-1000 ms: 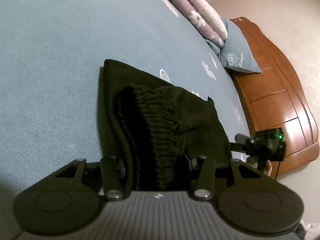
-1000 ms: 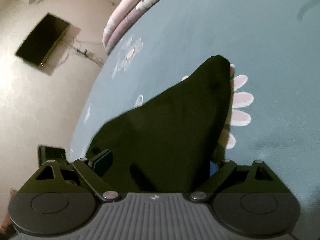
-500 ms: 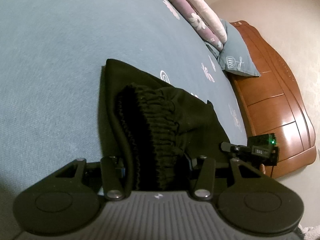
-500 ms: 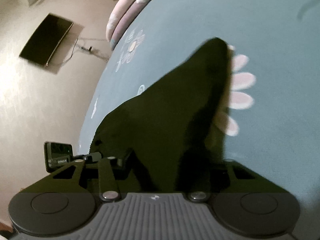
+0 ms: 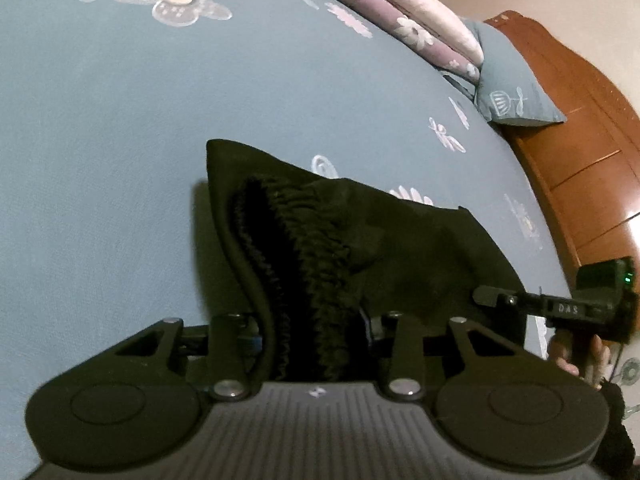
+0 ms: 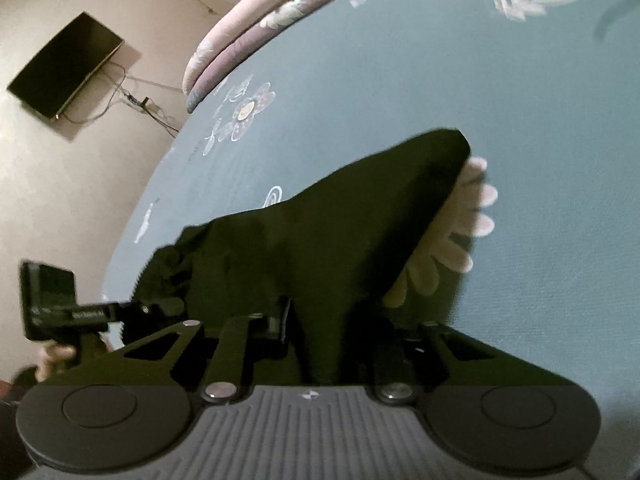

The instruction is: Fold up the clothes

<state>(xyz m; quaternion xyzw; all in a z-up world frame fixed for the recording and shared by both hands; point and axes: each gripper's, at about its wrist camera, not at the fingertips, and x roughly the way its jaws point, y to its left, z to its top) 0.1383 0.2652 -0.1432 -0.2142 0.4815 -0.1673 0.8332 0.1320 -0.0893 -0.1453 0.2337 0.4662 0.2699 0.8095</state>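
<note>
On the bed [image 5: 120,120], the left tool [image 5: 312,320] was closing on the black garment's [image 5: 400,240] gathered waistband, seen only leftward, while the right tool [image 6: 332,328] was closing on smooth cloth, its view alone showing a wall television [image 6: 64,64].

Lighting is dim and warm-toned in both views; the source is out of view. The black garment [image 5: 400,240] reads nearly featureless, only its ribbed waistband [image 5: 312,248] showing texture. A soft shadow falls on the bedsheet [image 5: 100,160] left of it. Glare marks the wooden headboard [image 5: 592,168]. Fisheye bending curves all edges; corners vignette black. The right wrist view shows motion blur on sheet flowers [image 6: 460,232].
</note>
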